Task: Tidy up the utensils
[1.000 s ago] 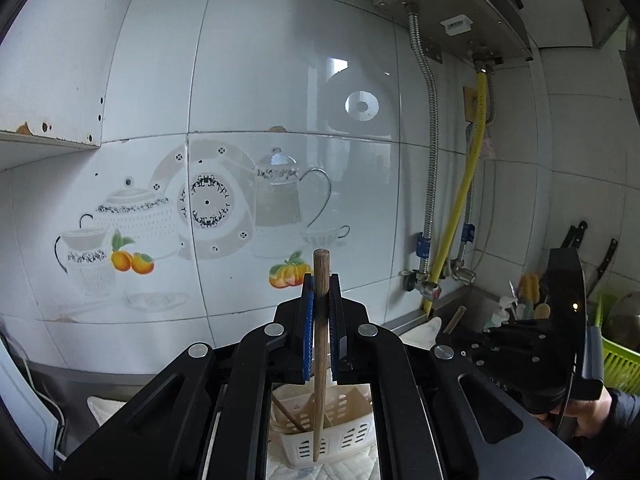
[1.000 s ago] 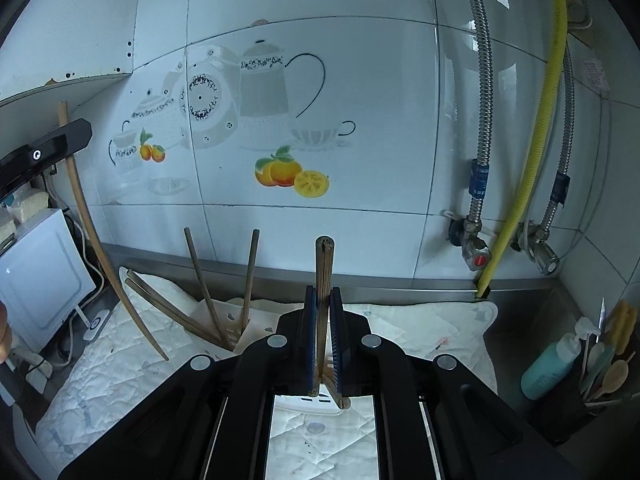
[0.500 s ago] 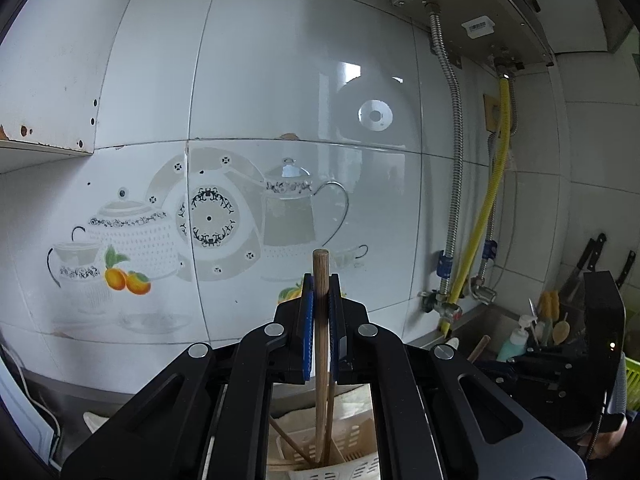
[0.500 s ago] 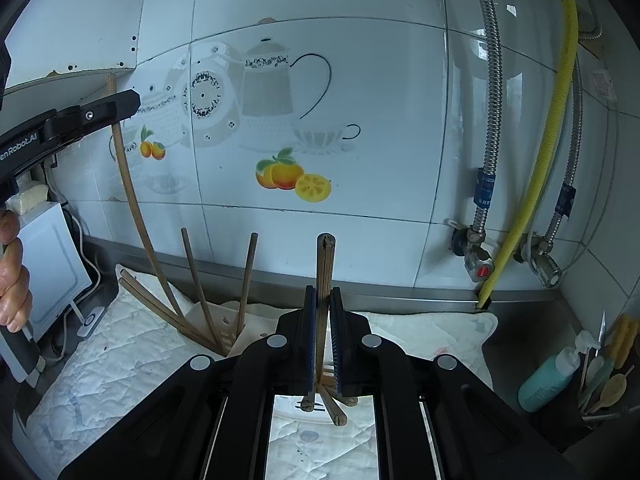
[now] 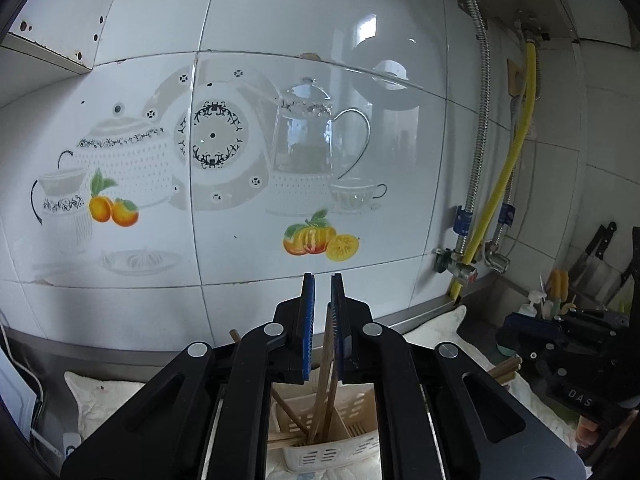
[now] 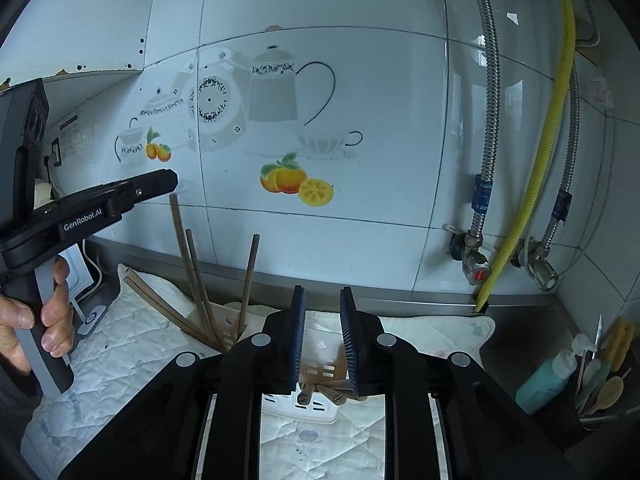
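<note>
In the left wrist view my left gripper (image 5: 321,280) hangs over a white slotted utensil basket (image 5: 356,412); its jaws are opening. A wooden chopstick (image 5: 325,364) stands loose between the pads, leaning on the right one, its foot in the basket among other chopsticks. My right gripper (image 6: 322,292) is opening too, with nothing between its pads. Below it several chopstick ends (image 6: 304,395) lie on the basket (image 6: 320,408). More chopsticks (image 6: 250,276) stand upright at the basket's left end, under the left gripper (image 6: 168,180).
The basket sits on a white quilted mat (image 6: 120,344) against a tiled wall. Steel and yellow hoses (image 6: 532,184) with valves run down at the right. A teal bottle (image 6: 544,376) and a holder of spoons (image 6: 604,392) stand far right. A hand (image 6: 52,308) holds the left gripper.
Both grippers have opened their jaws. The left one sank toward the basket and its chopstick slid down between the pads. The right one's chopstick dropped out and lies below.
</note>
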Demonstrator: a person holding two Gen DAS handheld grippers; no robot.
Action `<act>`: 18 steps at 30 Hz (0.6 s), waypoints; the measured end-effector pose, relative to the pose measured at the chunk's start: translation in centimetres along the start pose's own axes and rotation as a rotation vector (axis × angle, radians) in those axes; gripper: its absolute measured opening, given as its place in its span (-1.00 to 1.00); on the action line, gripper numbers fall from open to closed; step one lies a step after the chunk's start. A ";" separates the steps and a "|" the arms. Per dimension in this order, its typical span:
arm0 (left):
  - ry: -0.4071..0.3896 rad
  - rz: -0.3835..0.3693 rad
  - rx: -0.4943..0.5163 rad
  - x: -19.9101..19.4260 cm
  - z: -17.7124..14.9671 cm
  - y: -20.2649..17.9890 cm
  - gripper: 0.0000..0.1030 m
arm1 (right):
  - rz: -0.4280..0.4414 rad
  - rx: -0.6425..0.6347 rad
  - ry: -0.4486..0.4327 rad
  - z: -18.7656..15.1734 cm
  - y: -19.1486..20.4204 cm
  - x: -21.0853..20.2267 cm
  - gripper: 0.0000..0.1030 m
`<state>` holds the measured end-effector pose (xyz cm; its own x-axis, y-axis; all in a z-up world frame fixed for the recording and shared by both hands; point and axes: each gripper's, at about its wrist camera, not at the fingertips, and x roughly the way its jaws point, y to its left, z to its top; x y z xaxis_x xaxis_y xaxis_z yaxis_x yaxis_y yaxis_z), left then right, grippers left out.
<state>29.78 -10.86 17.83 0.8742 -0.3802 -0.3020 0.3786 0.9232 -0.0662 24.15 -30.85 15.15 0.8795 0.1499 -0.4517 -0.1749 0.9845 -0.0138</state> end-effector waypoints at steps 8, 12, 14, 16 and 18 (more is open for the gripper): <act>-0.007 -0.010 0.013 -3.8 -0.9 -0.6 -0.08 | 0.001 -0.005 -0.034 -0.7 1.1 -3.6 -0.47; -0.014 -0.017 0.012 -6.5 -2.0 -0.7 0.23 | -0.002 -0.005 -0.041 -2.0 1.7 -5.8 -0.36; -0.006 -0.009 0.016 -7.8 -2.7 -0.8 0.45 | -0.005 -0.006 -0.043 -2.8 2.1 -6.9 -0.31; 0.002 -0.012 0.020 -9.1 -3.7 -0.8 0.62 | -0.006 -0.001 -0.039 -3.8 2.5 -7.9 -0.24; 0.010 0.003 0.034 -10.4 -4.7 -0.9 0.80 | -0.015 -0.007 -0.034 -5.0 3.1 -8.8 -0.21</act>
<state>18.89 -7.47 16.53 0.8724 -0.3770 -0.3113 0.3866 0.9217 -0.0328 13.71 -29.60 14.64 0.8966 0.1385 -0.4206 -0.1650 0.9859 -0.0270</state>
